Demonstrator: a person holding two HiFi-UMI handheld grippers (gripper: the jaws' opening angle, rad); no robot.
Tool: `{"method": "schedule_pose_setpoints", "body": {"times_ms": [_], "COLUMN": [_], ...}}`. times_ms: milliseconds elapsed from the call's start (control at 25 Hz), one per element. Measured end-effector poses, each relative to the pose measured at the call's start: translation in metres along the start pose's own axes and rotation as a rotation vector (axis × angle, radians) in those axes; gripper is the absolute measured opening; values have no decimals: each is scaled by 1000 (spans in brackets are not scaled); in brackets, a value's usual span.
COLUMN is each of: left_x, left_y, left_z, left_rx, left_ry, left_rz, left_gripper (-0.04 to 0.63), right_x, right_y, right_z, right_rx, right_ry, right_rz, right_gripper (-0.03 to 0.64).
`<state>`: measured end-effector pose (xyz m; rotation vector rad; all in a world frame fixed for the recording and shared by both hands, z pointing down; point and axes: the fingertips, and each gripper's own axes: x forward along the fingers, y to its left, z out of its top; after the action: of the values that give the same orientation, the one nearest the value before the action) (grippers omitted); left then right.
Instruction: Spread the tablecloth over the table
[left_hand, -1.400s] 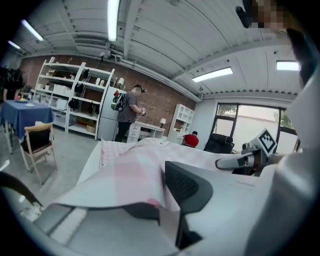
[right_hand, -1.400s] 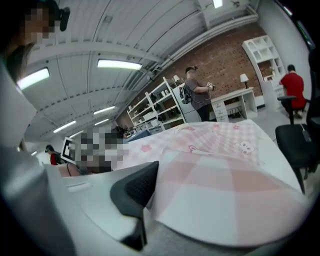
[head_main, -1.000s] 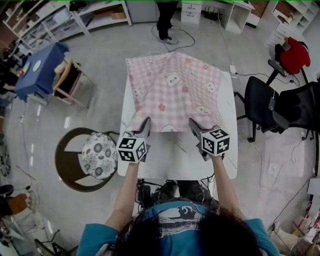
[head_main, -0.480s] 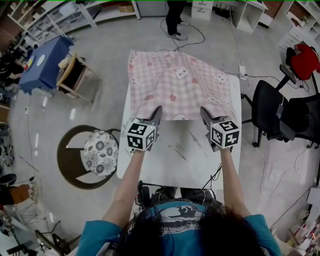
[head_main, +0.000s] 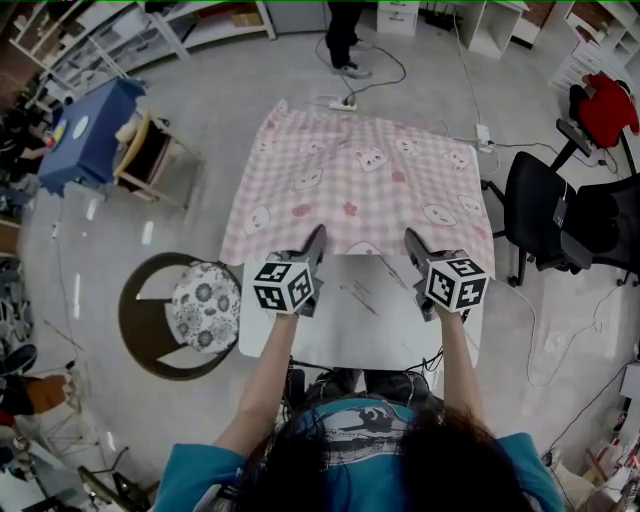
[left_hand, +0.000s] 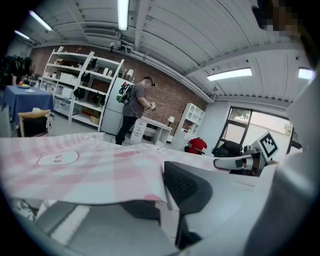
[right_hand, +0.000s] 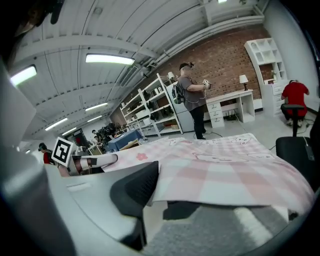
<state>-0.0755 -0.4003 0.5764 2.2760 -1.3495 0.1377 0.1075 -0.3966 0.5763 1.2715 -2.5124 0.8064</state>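
tablecloth (head_main: 355, 185): spread ahead of my jaws, near hem at their tips | left gripper (head_main: 317, 235): clamped on hem | right gripper (head_main: 411, 240): jaws opening, hem between them | table (head_main: 360, 320): bare beneath my grippers | person (left_hand: 134, 109): beyond cloth, whole in gripper views, only legs from head view

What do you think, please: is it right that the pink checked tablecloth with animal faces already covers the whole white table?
Not quite. The tablecloth covers only the far part of the table; the near end lies bare, as the head view shows.
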Motion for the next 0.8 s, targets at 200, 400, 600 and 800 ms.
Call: {"method": "schedule_pose_setpoints", "body": {"times_ms": [200,400,600,800], "left_x": [-23,-49,-83,-113], "left_y": [-1,-4,-10,-19], "left_z": [-29,-49,-71,-94], "left_rx": [-97,-178,-248,-277], "left_ry": [-3,-3,-3,16], "left_rz": [-13,-36,-65,-87], "left_gripper": [46,48,48,48], "right_x": [-17,-36,-59,-83], "right_y": [10,27,51,69], "right_z": [-28,-48,-74,-102], "right_rx": [137,201,252,302], "right_ry": [-30,-55,-73,-80], "right_rz": [19,8,-3,-10], "right_gripper": [21,21,21,21]}}
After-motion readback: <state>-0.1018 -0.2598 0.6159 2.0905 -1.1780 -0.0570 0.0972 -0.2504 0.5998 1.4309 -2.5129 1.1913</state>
